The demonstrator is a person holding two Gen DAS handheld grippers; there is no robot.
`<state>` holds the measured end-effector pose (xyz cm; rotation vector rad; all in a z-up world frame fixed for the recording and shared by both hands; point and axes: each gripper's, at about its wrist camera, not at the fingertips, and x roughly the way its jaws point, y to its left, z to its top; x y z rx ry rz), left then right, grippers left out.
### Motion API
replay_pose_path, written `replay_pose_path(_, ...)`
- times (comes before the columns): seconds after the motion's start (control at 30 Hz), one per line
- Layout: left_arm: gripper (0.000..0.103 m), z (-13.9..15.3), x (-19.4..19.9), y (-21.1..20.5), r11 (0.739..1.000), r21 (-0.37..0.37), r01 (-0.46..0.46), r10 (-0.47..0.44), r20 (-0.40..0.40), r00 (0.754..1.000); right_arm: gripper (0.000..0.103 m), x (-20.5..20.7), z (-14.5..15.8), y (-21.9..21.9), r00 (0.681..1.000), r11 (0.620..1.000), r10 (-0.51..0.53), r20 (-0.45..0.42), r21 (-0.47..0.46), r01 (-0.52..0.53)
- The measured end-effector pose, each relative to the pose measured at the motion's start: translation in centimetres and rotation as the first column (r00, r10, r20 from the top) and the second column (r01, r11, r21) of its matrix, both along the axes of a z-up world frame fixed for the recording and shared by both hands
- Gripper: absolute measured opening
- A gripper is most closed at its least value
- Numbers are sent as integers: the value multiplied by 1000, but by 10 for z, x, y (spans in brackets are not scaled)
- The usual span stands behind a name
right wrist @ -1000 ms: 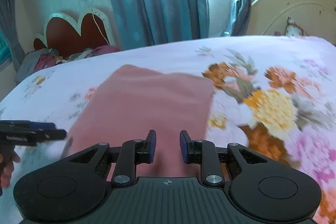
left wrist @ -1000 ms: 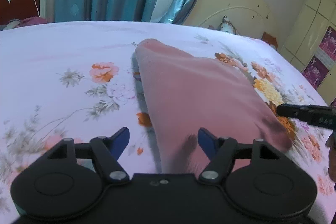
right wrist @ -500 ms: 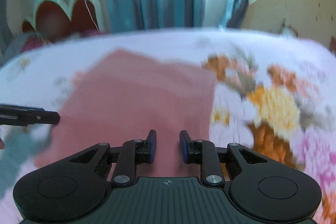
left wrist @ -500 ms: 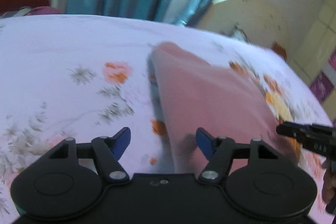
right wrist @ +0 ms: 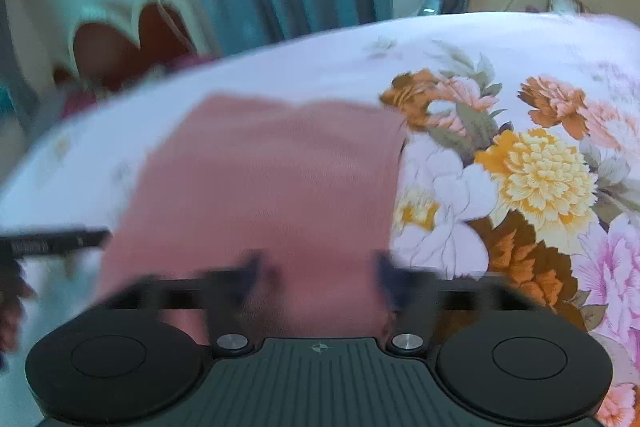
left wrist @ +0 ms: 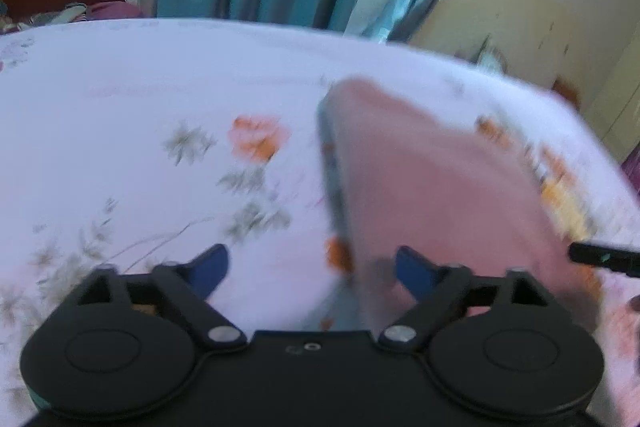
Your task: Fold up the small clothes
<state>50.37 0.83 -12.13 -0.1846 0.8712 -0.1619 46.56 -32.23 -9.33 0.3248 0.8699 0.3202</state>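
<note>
Here, both tools let go of the folded cloth; entries run left to right.
Bed sheet (left wrist: pixel 120 99): white floral cover, bare on the left half of the left wrist view.
Left tool (left wrist: pixel 312 269): jaws apart and opening wider; the cloth's near left corner lies between them, with no pad pressing on it.
Pink garment (left wrist: pixel 432 187): folded, flat on the bed, long axis running from near to far; seen from the right wrist as a neat rectangle (right wrist: pixel 272 179).
Right tool (right wrist: pixel 320 267): jaws blurred, opening; the near edge of the cloth lies between them, released.
Technique, judged: open fully before drawing back, then retreat low and straight toward the near side, so no pad drags the top layer and spoils the fold.
Change from a second ago: the right tool's jaws, then nearly together over the near edge, now stand wide; the left tool's gap has grown; the garment keeps its place and outline.
</note>
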Motion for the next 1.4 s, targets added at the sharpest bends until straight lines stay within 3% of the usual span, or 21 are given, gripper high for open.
replay_pose_path(0.1, 92, 1, 13, -2, 991, -128, 30, -32, -16, 999, 79, 18, -5, -21, 998, 993, -4, -60, 116, 10)
replay_pose_path(0.2, 85, -12, 29, -2, 964, -258, 57, -88, -108, 990, 79, 39, -22, -45, 989, 965, 0, -146, 260, 38)
replay_pose_path(0.27, 74, -21, 38, -1, 958, -281, 62, -109, -153, 982, 79, 51, -35, -58, 977, 941, 23, -214, 334, 51)
replay_pose_path(0.37, 72, -36, 46, 1, 937, -346, 57, -131, -196, 972, 77, 65, -53, -71, 956, 915, 63, -285, 400, 59)
replay_pose_path(0.43, 72, -38, 51, 0, 932, -356, 60, -139, -199, 970, 64, 74, -58, -76, 948, 902, 92, -304, 429, 50)
replay_pose_path(0.77, 71, -40, 72, -25, 942, -316, 111, -179, -197, 964, 59, 105, -62, -49, 925, 875, 262, -276, 471, -108)
replay_pose_path(0.87, 59, -38, 73, -33, 957, -268, 109, -163, -191, 968, 56, 104, -59, -39, 933, 888, 259, -248, 442, -129)
replay_pose_path(0.93, 53, -35, 73, -38, 965, -237, 112, -158, -184, 970, 32, 100, -54, -32, 943, 920, 237, -234, 366, -141)
replay_pose_path(1.0, 47, -29, 69, -46, 973, -193, 125, -159, -171, 972, 25, 95, -54, -27, 949, 933, 228, -216, 329, -150)
replay_pose_path(1.07, 38, -21, 66, -53, 981, -134, 141, -161, -155, 975, 23, 90, -50, -22, 956, 942, 218, -196, 298, -154)
replay_pose_path(1.2, 31, -4, 58, -66, 983, -35, 181, -184, -124, 975, 21, 79, -42, -8, 967, 956, 202, -156, 244, -160)
replay_pose_path(1.4, 29, 19, 44, -70, 972, -7, 234, -234, -73, 969, 20, 68, -22, 1, 976, 965, 189, -110, 207, -164)
